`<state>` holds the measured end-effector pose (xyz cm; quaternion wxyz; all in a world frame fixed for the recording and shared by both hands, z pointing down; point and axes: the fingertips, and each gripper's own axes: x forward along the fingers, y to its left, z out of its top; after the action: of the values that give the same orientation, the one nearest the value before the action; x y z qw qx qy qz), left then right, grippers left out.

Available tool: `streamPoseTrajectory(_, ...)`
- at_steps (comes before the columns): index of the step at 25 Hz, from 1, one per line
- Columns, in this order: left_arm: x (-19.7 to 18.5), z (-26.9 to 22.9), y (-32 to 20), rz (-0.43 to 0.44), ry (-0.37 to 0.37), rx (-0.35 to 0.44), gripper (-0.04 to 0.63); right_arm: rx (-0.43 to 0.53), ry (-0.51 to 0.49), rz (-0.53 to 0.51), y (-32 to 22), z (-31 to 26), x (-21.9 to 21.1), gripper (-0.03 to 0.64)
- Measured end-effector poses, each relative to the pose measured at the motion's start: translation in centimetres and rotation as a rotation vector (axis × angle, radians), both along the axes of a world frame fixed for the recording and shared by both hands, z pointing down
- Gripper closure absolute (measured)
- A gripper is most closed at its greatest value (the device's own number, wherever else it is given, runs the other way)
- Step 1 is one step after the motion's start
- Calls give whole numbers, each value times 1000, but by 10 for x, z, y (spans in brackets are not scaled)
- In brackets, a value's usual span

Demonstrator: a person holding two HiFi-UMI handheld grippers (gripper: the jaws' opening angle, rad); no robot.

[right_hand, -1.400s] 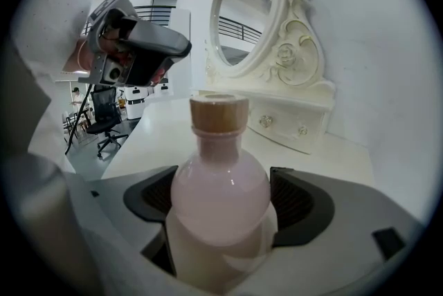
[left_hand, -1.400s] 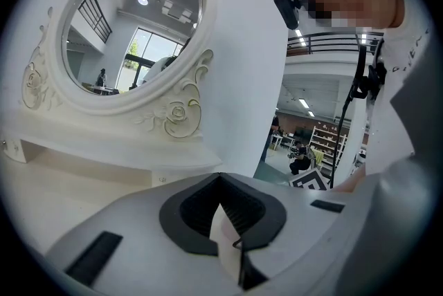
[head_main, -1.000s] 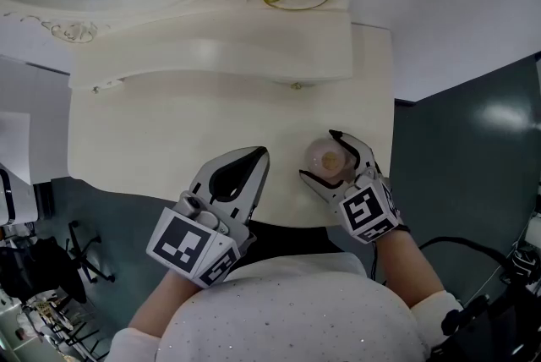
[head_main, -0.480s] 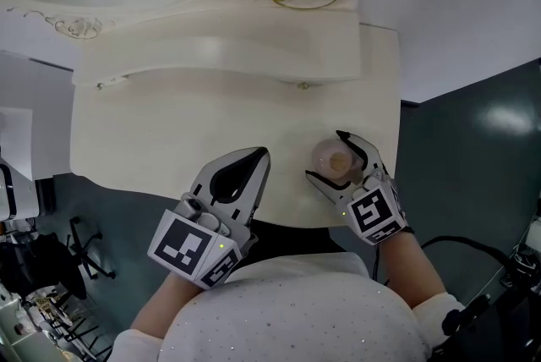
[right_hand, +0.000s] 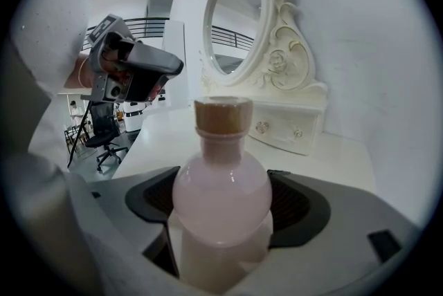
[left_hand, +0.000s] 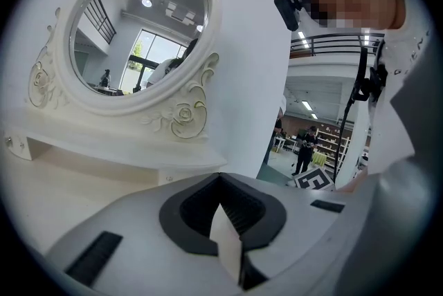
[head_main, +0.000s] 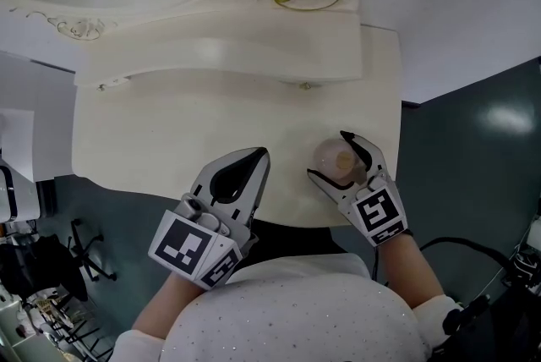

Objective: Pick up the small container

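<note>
The small container is a round pale-pink bottle (head_main: 335,156) with a tan cap (right_hand: 222,114), at the front right of the cream dressing table (head_main: 169,123). My right gripper (head_main: 328,155) reaches over the table's front edge. Its dark pads (right_hand: 294,203) press on both sides of the bottle's bulb (right_hand: 221,187). Whether the bottle still touches the tabletop I cannot tell. My left gripper (head_main: 262,152) hovers left of it over the front edge, its jaws shut together with nothing between them. In its own view the left gripper (left_hand: 223,178) points toward the mirror.
An oval mirror (left_hand: 138,25) in a carved frame stands at the back on a low drawer unit (head_main: 228,47) with small knobs (right_hand: 261,127). The table ends close to the right of the bottle, over dark floor (head_main: 473,174). An office chair (right_hand: 104,142) stands on the left.
The right gripper has rolled slightly with the bottle still between its jaws. The left gripper has stayed where it was.
</note>
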<state>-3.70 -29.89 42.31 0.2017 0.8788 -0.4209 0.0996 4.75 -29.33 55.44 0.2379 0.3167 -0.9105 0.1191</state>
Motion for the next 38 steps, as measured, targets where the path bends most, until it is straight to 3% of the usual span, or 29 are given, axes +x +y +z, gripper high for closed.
streamPoseTrajectory(18,-3,-21,-2,33,31,55,594,59,-216,155,-22,-72,3,221)
streamPoseTrajectory(27,-5,-44,-1,62,65,104,594,129,-238,175,-21,-116,-6,221)
streamPoseTrajectory(38,-3,-102,2,120,94,239,594,264,-267,176,-13,-196,-24,221)
